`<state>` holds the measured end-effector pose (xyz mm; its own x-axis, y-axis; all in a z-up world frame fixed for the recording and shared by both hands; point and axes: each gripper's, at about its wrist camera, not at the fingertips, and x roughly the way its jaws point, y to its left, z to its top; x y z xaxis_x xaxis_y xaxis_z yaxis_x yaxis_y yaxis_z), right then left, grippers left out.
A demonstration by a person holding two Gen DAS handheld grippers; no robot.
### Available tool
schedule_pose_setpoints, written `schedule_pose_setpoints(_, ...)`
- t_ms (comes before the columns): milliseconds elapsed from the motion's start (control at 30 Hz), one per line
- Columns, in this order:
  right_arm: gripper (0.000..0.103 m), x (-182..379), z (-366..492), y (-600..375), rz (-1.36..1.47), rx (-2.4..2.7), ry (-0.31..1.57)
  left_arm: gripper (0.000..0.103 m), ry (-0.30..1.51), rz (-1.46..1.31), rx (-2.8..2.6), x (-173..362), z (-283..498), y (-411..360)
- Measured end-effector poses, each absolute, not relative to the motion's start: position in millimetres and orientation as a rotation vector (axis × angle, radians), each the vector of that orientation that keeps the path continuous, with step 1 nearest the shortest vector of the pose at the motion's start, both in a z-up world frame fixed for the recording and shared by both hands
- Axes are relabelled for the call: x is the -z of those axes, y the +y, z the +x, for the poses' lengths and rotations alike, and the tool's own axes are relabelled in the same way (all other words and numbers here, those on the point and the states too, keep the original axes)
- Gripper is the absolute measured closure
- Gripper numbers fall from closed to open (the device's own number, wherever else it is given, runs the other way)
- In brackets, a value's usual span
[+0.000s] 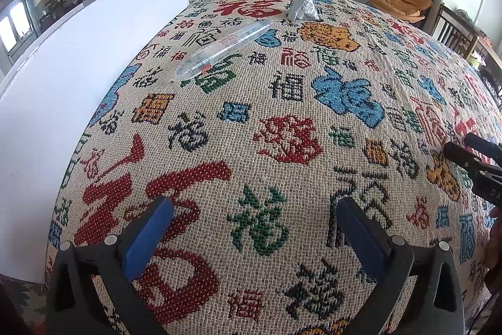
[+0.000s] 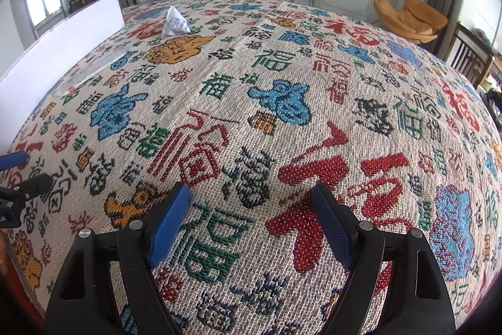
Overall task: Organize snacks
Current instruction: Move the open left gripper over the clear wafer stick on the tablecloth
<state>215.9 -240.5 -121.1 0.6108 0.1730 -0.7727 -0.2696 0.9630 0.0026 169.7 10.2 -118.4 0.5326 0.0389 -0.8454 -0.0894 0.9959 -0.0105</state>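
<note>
Currently we hold both tools low over the woven tablecloth with colourful Chinese characters [image 1: 282, 102], angled down at it. Our left gripper [image 1: 254, 228] has its blue-padded jaws spread wide with only cloth between them; our right gripper [image 2: 251, 218] is spread just as wide, also pinching nothing. Two snacks lie far ahead on the cloth, well apart from both tools: a long clear plastic snack sleeve with red print [image 1: 219, 49], lying slantwise near the tall white board [image 1: 78, 58] at the left edge, and a small white crinkled pyramid-shaped packet with black print [image 1: 302, 7] beyond it. Neither looks sorted yet, so we judge the task is at its start. Jaws wide probably means ready to reach; the sleeve sits nearer the left tool, likely its pick.
</note>
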Motion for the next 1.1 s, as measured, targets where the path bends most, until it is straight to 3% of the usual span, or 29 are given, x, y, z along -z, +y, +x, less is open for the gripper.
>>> schedule_pose_setpoints(533, 0.02, 121, 216, -241, -0.118, -0.256, 0.878, 0.0, 1.063, -0.038, -0.04, 117, 174, 10)
schedule_pose_setpoints(800, 0.021, 121, 216, -241, -0.118, -0.257, 0.878, 0.0, 1.048, 0.029, 0.062, 65, 255, 64)
schedule_pose_setpoints(900, 0.021, 121, 216, -241, -0.118, -0.257, 0.878, 0.001, 1.088, 0.006, 0.077, 69, 296, 83)
schedule_pose_setpoints(1100, 0.02, 121, 216, -241, -0.117, -0.257, 0.878, 0.019, 1.171, 0.138, 0.103, 99, 336, 65)
